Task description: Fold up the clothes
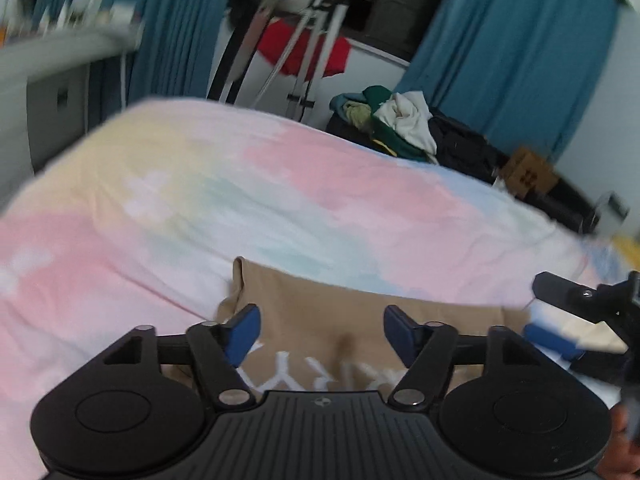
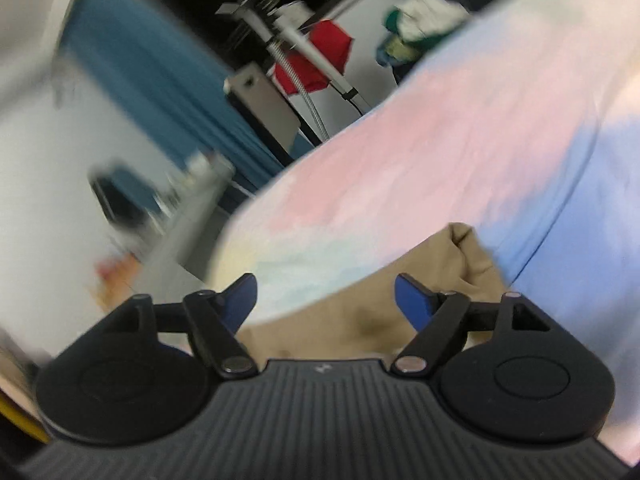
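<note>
A tan garment (image 1: 340,320) with white lettering lies flat on a pastel bedsheet (image 1: 280,184), just in front of my left gripper (image 1: 322,330). That gripper's blue pads stand wide apart above the cloth, open with nothing pinched. The right gripper (image 1: 560,336) shows at the right edge of the left wrist view, over the garment's right end. In the right wrist view, my right gripper (image 2: 326,298) is open too, tilted, with the tan garment (image 2: 420,276) lying beneath and between its pads, a bunched corner poking up at the right.
A heap of clothes (image 1: 396,120) lies at the bed's far edge. Beyond it stand blue curtains (image 1: 512,52), a metal rack with a red cloth (image 1: 304,52), and a cardboard box (image 1: 528,174). A grey counter (image 1: 60,52) runs along the left.
</note>
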`<state>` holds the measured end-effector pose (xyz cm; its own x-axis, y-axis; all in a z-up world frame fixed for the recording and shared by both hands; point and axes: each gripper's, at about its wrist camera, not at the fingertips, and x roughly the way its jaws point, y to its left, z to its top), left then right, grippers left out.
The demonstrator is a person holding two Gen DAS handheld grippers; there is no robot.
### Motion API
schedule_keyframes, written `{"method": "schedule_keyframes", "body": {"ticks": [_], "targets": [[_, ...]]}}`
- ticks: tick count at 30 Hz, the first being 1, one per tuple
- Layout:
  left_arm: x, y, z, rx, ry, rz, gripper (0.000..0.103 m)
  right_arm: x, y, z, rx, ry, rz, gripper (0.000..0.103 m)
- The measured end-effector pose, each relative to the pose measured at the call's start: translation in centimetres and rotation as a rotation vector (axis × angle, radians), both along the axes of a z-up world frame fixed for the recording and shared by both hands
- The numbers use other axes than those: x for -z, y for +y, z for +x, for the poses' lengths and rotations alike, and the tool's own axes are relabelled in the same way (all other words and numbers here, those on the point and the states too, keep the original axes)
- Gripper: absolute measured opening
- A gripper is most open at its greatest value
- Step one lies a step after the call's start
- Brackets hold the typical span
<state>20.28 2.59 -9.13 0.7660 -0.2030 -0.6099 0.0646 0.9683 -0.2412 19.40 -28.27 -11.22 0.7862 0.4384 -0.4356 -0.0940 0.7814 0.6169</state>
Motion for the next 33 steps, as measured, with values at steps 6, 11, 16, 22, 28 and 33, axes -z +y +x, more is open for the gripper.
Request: {"method": "schedule_keyframes", "body": {"ticks": [6, 11, 16, 22, 28, 33], "targets": [[2.3, -1.9, 0.5, 0.048, 0.047, 0.102, 0.071, 2.4, 2.2, 1.3, 0.005, 0.045, -0.271, 0.064], [2.8, -2.6, 0.0, 0.057, 0.026, 0.168, 0.072, 3.4, 3.0, 1.2, -0.003, 0.04, -0.345, 0.063], [1.7, -2.6, -2.0, 0.049, 0.007, 0.148, 0.072, 2.2, 2.7, -0.3, 0.019, 0.026, -0.33, 0.064], [-0.5, -2.9, -5.9, 0.055, -0.037, 0.159, 0.073, -0.1, 2.9, -3.8, 0.02, -0.012, -0.372, 0.064], [-0.8, -2.5, -9.1, 0.058, -0.025, 0.18, 0.074, -0.9, 3.3, -6.9, -0.013, -0.017, -0.42, 0.064], [0.6, -3.6, -9.4, 0.086, 0.008, 0.277, 0.076, 1.5, 4.8, -6.1, -0.067, 0.073, -0.495, 0.064]]}}
